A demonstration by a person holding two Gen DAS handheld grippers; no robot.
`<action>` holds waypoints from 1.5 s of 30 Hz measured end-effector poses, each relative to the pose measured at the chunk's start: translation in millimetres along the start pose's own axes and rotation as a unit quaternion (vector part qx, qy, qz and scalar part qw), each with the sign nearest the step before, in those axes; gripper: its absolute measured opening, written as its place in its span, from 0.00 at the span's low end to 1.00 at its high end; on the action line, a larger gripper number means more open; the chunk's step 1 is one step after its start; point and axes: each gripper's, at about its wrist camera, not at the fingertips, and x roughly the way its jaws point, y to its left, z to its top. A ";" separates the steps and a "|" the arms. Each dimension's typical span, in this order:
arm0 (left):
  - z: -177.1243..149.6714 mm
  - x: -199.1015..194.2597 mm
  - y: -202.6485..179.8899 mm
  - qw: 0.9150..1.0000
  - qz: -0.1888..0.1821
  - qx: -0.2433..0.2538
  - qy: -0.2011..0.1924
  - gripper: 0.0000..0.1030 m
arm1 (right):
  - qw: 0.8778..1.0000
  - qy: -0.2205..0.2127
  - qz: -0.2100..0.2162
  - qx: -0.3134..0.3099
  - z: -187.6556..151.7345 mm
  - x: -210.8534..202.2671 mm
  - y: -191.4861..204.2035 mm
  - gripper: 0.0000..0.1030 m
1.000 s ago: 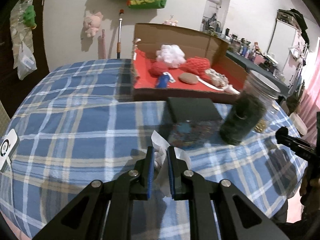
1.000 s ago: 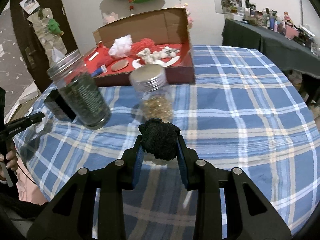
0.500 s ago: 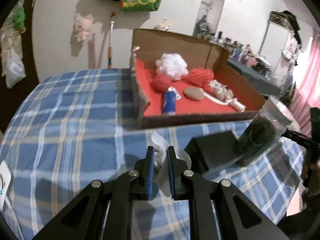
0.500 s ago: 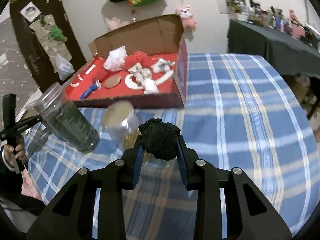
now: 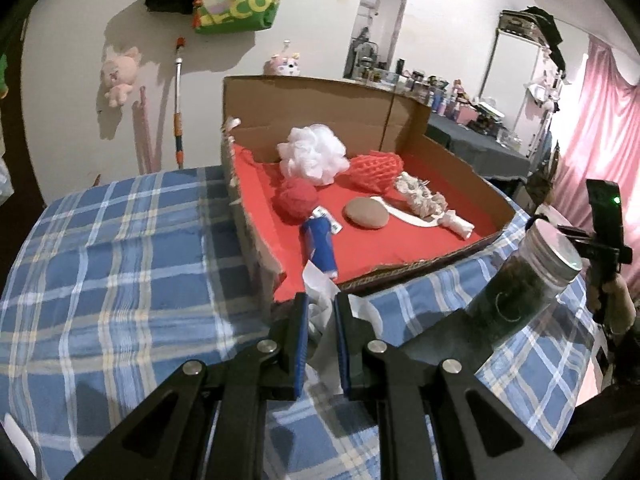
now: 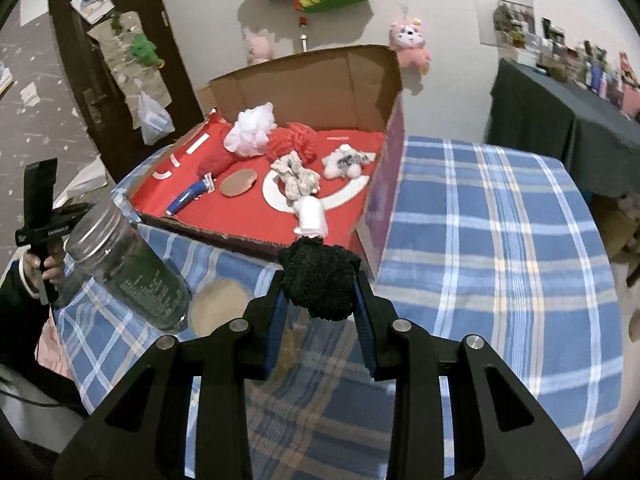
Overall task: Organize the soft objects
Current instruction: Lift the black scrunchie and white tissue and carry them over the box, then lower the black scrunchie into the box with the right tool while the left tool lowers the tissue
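My left gripper [image 5: 321,316] is shut on a crumpled white tissue [image 5: 322,312], held above the plaid tablecloth just in front of the near left corner of the cardboard box [image 5: 256,248]. My right gripper [image 6: 319,280] is shut on a black fuzzy ball [image 6: 318,282], held before the box's [image 6: 384,200] near right corner. On the box's red floor lie a white mesh puff [image 5: 314,156], a red ball [image 5: 298,198], a red mesh sponge [image 5: 376,170], a brown pad [image 5: 366,214], a blue roll [image 5: 320,246] and a knotted rope piece [image 5: 424,200].
A tall jar of dark stuff [image 5: 520,304] with a metal lid stands right of the left gripper; it [image 6: 132,272] shows left of the right gripper, by a low round lid [image 6: 218,306]. The plaid tablecloth [image 6: 500,240] stretches to the right. Plush toys hang on the wall.
Both grippers have moved toward the box and risen a little, each keeping its load. The box now looms closer, and the jars have slid toward the sides and bottom of the views.
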 end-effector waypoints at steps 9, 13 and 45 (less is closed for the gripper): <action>32.2 16.8 -23.2 0.999 -0.024 0.047 0.008 0.13 | 0.998 0.013 0.037 -0.040 34.5 16.1 15.6 0.29; 53.4 35.5 -39.9 0.997 -0.052 0.059 0.023 0.13 | 0.996 0.033 0.063 -0.057 54.3 35.2 29.3 0.29; 95.1 162.3 -60.4 0.974 -0.051 0.021 0.221 0.13 | 0.948 0.293 0.047 -0.116 108.7 183.2 80.7 0.30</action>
